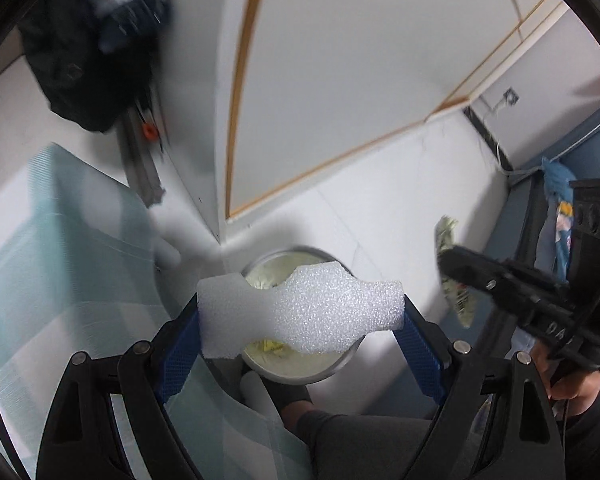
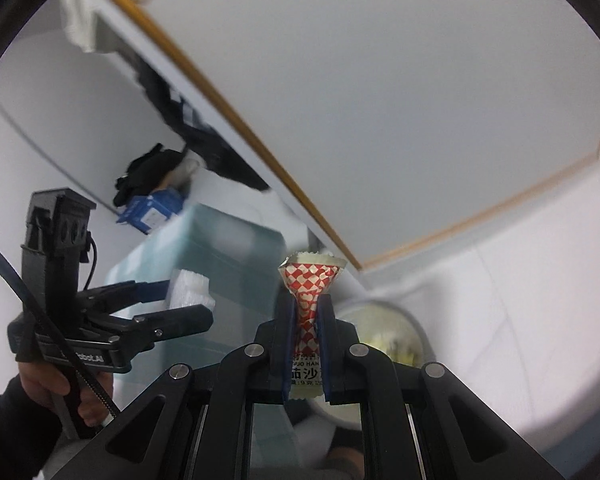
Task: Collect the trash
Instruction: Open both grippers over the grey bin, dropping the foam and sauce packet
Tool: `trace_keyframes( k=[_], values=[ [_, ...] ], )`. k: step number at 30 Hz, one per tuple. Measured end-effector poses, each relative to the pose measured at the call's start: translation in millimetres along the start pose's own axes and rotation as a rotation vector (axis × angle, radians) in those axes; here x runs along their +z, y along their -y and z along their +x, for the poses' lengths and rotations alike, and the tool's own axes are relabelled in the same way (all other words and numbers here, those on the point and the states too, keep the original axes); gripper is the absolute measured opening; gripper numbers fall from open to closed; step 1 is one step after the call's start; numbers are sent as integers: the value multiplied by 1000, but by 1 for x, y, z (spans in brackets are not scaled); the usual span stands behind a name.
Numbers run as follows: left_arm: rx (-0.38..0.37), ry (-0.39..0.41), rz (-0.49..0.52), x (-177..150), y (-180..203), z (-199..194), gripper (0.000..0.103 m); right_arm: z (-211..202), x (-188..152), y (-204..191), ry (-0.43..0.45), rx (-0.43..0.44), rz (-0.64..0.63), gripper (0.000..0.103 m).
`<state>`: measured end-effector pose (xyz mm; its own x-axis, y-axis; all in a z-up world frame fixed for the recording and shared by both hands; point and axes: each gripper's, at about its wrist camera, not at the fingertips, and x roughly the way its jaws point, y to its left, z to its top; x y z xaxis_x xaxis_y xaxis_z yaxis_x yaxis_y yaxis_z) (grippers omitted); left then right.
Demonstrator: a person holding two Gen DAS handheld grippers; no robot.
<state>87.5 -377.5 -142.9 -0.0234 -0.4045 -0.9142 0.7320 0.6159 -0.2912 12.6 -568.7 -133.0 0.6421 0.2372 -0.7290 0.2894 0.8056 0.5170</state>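
In the left wrist view, the left gripper (image 1: 300, 320) has its jaws spread wide and clamped on the two ends of a white foam piece (image 1: 304, 312), its blue pads pressing on either side. Directly below the foam sits a round trash bin (image 1: 300, 372) lined with a pale bag that holds yellowish scraps; the bin stands on the white floor (image 1: 400, 208) in the corner beside a pale green checked cloth (image 1: 60, 280). At the right edge the right gripper (image 1: 456, 264) appears blurred, with a wrapper (image 1: 448, 232) sticking out of its tip. In the right wrist view, the right gripper (image 2: 305, 312) is nearly closed, pinching a red-and-white checked sauce packet (image 2: 310, 284) that stands upright between its blue pads, the flared top above the fingertips. The trash bin (image 2: 392, 332) lies just beyond and to the right of the packet, blurred. On the left, the left gripper (image 2: 180, 300), held by a hand (image 2: 56, 388), carries the foam piece (image 2: 190, 290).
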Motion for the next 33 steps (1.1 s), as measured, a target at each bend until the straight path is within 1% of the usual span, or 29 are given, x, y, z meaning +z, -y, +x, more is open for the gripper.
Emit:
trace_keyframes(
  k=[2, 3, 7, 9, 11, 12, 16, 19, 21, 24, 25, 26, 30, 33],
  values=[
    [-7, -46, -13, 2, 0, 17, 87, 21, -9, 15, -41, -1, 48, 10],
    [-20, -70, -25, 3, -2, 27, 87, 26, -15, 21, -54, 0, 66, 10],
    [-60, -155, -71, 3, -10, 51, 87, 64, -30, 43, -123, 10, 149, 11],
    [-76, -200, -108, 4, -15, 66, 87, 81, -36, 53, -156, 15, 184, 12],
    [-107, -234, -147, 8, -21, 78, 87, 96, -43, 59, -188, 10, 205, 13],
    [-122, -247, -172, 9, -24, 81, 87, 95, -48, 67, -199, 7, 210, 14],
    [-182, -296, -267, 9, -33, 95, 88, 117, -64, 81, -252, -9, 252, 16],
    [-196, -327, -295, 7, -33, 98, 88, 122, -76, 90, -290, -5, 265, 22],
    [-200, -341, -299, 7, -31, 99, 88, 124, -80, 90, -297, -6, 258, 31],
    [-193, -337, -297, 9, -30, 94, 88, 121, -83, 90, -296, -10, 256, 40],
    [-191, -335, -298, 10, -30, 93, 88, 118, -83, 90, -293, -13, 251, 41],
    [-193, -329, -301, 11, -29, 91, 89, 112, -82, 90, -290, -23, 245, 44],
    [-196, -323, -294, 11, -28, 87, 99, 93, -80, 93, -262, -45, 248, 50],
    [-190, -336, -279, 9, -25, 87, 99, 74, -76, 91, -221, -55, 243, 53]
  ],
)
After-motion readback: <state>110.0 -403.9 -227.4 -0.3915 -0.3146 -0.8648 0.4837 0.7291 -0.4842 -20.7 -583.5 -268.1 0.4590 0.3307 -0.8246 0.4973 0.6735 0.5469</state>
